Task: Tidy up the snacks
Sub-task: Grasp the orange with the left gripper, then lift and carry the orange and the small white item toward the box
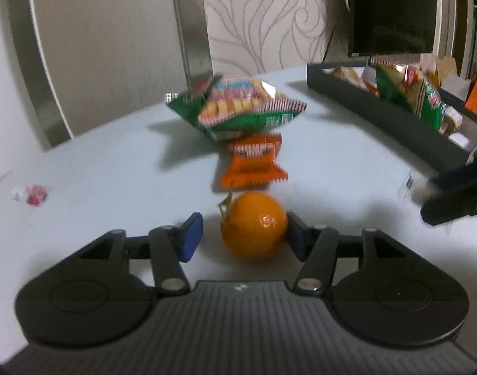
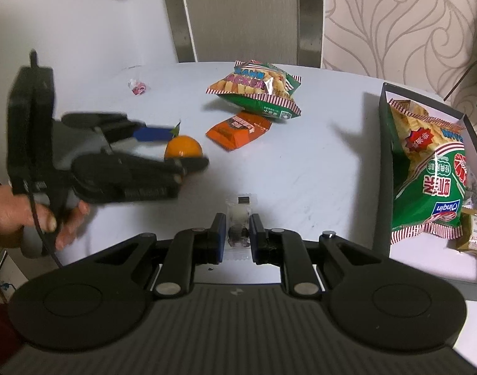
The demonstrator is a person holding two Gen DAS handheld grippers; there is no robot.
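The left gripper point(image 1: 243, 239) has its jaws partly apart around an orange point(image 1: 254, 225) that sits on the white table point(image 1: 113, 162): the right-hand blue pad point(image 1: 296, 237) touches the fruit's side, while the left-hand pad stands clear of it with a strip of table showing between, so nothing is clamped. The orange carries a small green leaf on its stem. In the right wrist view the same gripper point(image 2: 188, 150) reaches in from the left, blurred, held by a person's hand point(image 2: 25, 215) on its grip, with the orange point(image 2: 183, 147) between its fingers. The right gripper point(image 2: 235, 234) has its jaws narrow and pressed on a small clear packet point(image 2: 238, 222) with a dark piece inside; the packet's far end sticks out beyond the pads over the table. Just beyond the orange lies an orange snack wrapper point(image 1: 254, 165), and behind that, partly over it, a green bag of prawn crackers point(image 1: 235, 106) with red-and-white striped edges. Well to the left on the table lies a small pink-and-white wrapped sweet point(image 1: 30, 193). To the right stands a dark tray point(image 1: 379, 109) that holds another green cracker bag point(image 2: 432, 172), leaning against its wall, and smaller pale packets beside it. Behind the table stand a chair back point(image 2: 241, 12) and patterned wallpaper point(image 1: 263, 15).
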